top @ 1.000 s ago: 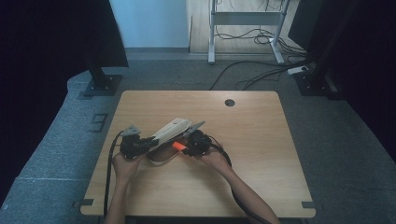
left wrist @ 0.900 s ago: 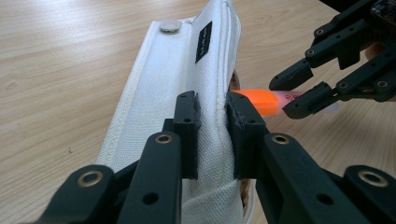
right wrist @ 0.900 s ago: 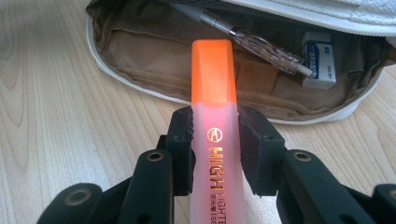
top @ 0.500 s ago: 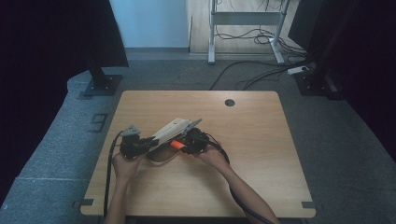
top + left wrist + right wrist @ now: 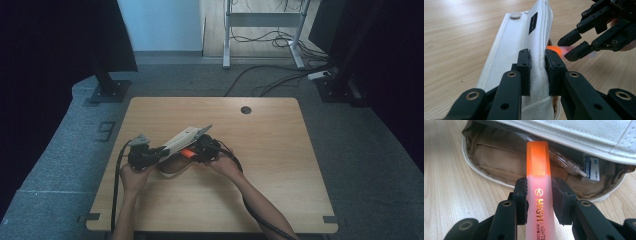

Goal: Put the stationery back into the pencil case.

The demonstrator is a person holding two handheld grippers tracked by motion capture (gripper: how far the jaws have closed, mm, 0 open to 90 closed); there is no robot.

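Orange highlighter (image 5: pixel 537 195), clamped in the right gripper (image 5: pixel 539 197), points lengthwise straight into the pencil case (image 5: pixel 499 157) mouth; left gripper (image 5: pixel 537 72) pinches its flap (image 5: pixel 524 45) up.

On the translucent orange plastic highlighter pen (image 5: pixel 539 195) in the right gripper view, we read gold capitals "HIGH" running along its barrel, with "LIGHTER" in smaller gold letters beside it, cut off at the bottom edge. Above "HIGH" sits a small gold round emblem whose figure we cannot make out. A row of tiny gold characters runs alongside, too small for us to read. On the small white and blue boxed eraser (image 5: pixel 591 172) inside the pouch, we read "ERASER" in white on its blue band. In the left gripper view, the small black rectangular label (image 5: pixel 533 23) sewn on the white canvas pencil pouch (image 5: pixel 509 60) bears white print too fine for us to read.
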